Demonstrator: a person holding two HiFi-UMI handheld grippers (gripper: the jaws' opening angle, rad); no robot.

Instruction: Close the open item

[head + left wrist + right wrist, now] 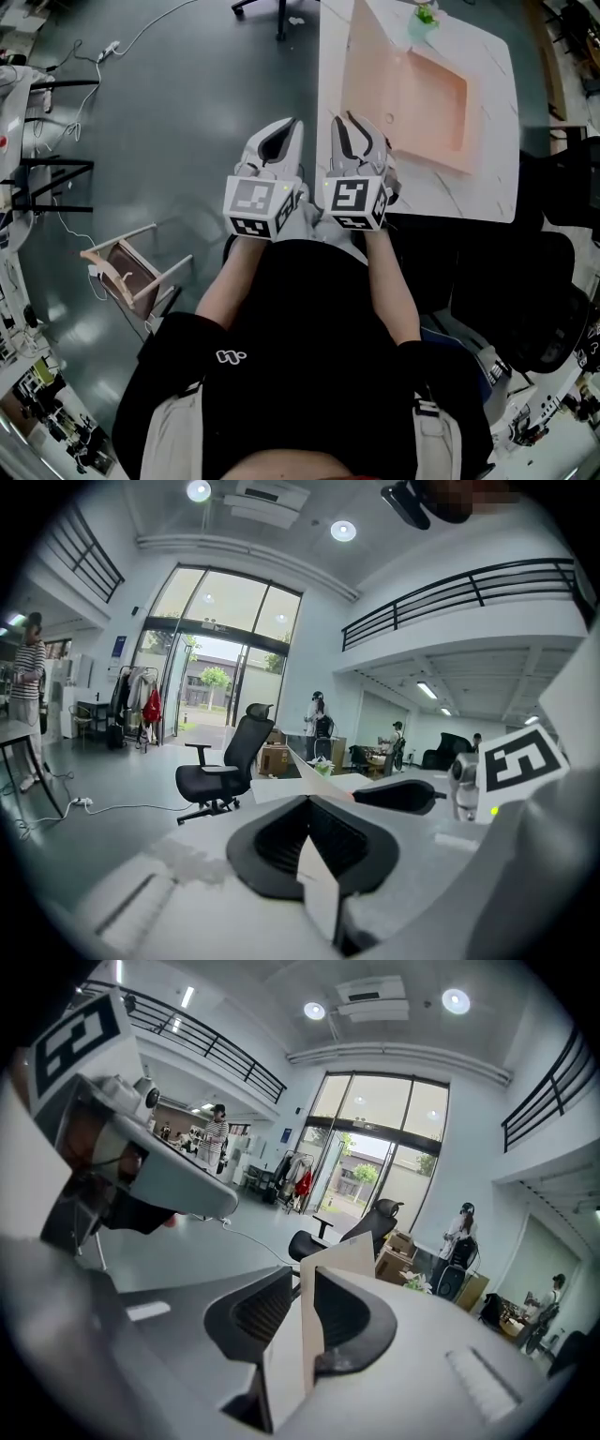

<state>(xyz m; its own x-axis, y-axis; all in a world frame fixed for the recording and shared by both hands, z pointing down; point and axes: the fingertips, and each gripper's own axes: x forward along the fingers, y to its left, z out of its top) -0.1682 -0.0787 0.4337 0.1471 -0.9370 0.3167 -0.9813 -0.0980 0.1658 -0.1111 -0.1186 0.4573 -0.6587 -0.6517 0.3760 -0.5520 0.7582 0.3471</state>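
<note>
Two grippers sit side by side at the near-left corner of the desk (487,178).

Head view: the pink box (431,94) lies ahead and to the right of both. Its tray is flat on the desk. The lid (370,66) stands up along the tray's left side, and the hinge line runs away from the person. Nearer is the right gripper (359,124), tips at the lid's near free corner. Just beside it, the left gripper (289,127) is out past the desk's left edge, apart from the lid.

Left gripper view: fingers (272,841) narrow, with a small gap. There's a pale sliver in the gap; I can't tell if it's card or the finger's own wall. The lid's edge shows further ahead.

Right gripper view: fingers (258,1312) pinched on the lid, card edge-on between them and sticking up past the tips.

My read: closing means swinging the lid rightward over the tray, about that long hinge. The right gripper has the hold. The left gripper is on the lid's outer side, placed to push.
</note>
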